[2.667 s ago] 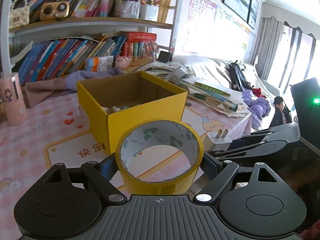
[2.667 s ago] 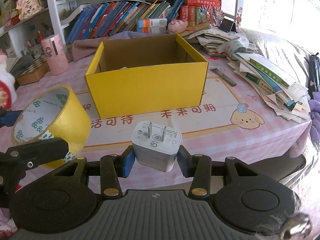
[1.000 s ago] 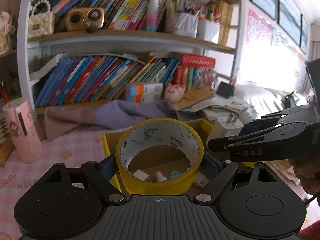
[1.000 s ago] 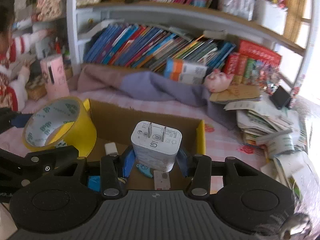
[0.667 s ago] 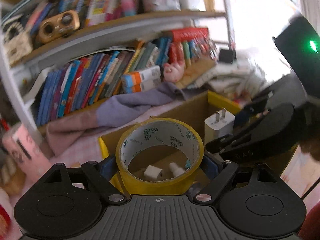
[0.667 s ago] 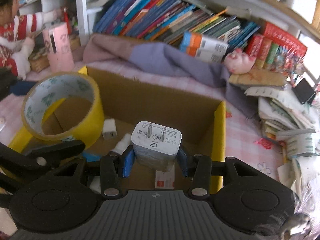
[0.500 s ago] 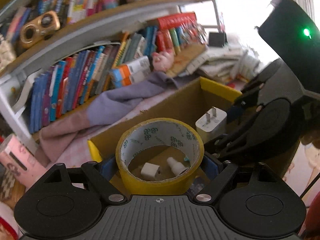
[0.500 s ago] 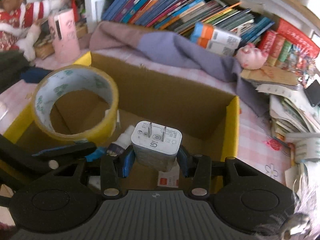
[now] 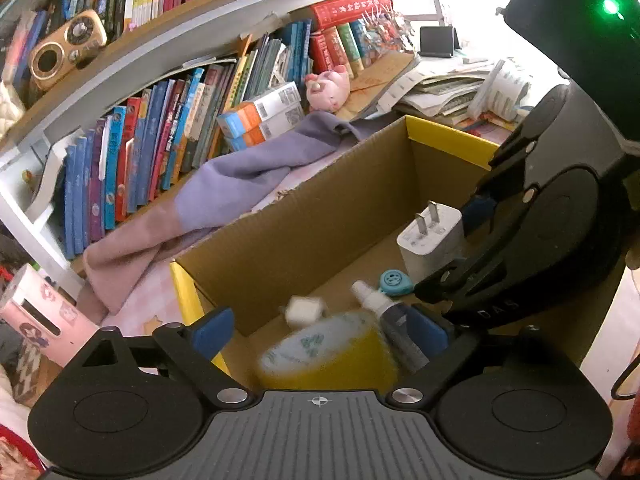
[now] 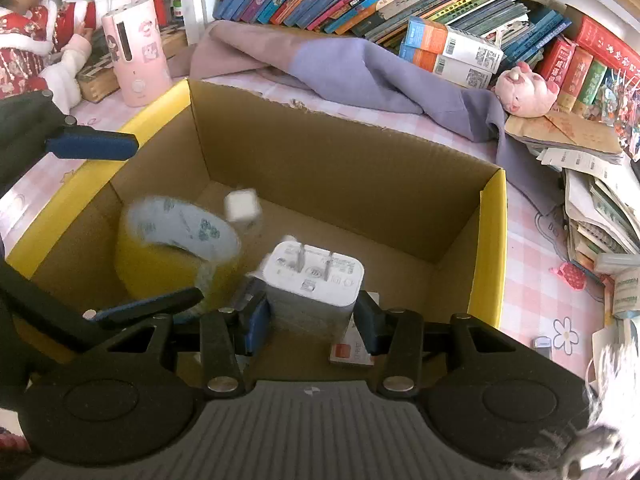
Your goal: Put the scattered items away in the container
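Left tool [image 9: 320, 330] opening — tape roll [image 10: 176, 244] loose in box [image 10: 490, 240].

A pink checked cloth covers the table [image 10: 532, 236]. Beyond the tongs, a white bookshelf [image 9: 132, 68] packed with leaning books is seen, a gold radio [image 9: 66, 50] being set on its upper board. A mauve and pink cloth [image 10: 360, 68] is draped along the shelf's foot. To the right, stacked papers [image 9: 452, 84] are lit by strong daylight.
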The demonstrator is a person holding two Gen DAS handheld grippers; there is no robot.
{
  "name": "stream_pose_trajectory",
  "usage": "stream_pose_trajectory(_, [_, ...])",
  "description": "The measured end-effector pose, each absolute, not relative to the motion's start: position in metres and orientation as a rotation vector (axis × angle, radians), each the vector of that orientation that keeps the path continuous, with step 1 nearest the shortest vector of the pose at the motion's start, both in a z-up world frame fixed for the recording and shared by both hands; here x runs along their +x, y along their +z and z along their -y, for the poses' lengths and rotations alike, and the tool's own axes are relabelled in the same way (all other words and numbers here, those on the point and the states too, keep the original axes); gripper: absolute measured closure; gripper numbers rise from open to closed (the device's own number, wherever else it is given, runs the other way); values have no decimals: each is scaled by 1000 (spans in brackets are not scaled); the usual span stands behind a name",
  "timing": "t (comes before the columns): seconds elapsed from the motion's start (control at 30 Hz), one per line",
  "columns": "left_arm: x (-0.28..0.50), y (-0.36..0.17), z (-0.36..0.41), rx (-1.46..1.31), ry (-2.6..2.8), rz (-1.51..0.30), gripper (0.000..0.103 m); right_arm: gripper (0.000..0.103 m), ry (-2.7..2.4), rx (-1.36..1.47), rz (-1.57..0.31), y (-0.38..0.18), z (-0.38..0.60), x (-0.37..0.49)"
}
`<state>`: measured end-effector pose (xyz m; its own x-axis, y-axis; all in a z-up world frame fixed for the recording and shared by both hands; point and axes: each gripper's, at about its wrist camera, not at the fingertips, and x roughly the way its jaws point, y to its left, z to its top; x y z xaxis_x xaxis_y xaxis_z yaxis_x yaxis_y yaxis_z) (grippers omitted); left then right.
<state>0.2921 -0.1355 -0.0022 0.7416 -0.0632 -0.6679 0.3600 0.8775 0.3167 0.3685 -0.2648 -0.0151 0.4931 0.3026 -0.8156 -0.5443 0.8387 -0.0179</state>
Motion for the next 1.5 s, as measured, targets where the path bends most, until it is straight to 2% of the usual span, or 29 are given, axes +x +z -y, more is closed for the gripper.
stream_pose_trajectory(0.17, [286,3,137,445,-206,-671,7,54,521,-249,-879,-9,269,365])
stream_pose_trajectory(0.3, [277,14,131,387,-171,-624,7,46,491,-215,-819,3,274,356])
stream_pose_trajectory(0.9, [189,46,116,182,-102,-492,7,41,318,-92,-608,46,287,270])
stream_pose_trajectory(1.1, [154,47,107,196,-114,-476,7,38,279,-72,-582,48,277,229])
stream_pose_trajectory(1.2, [136,46,98,175,-107,-480,7,33,263,-65,-588,47,272,206])
stream_pose_trajectory(1.5, [74,33,82,143,-73,-529,6,30,195,-42,-618,35,262,131])
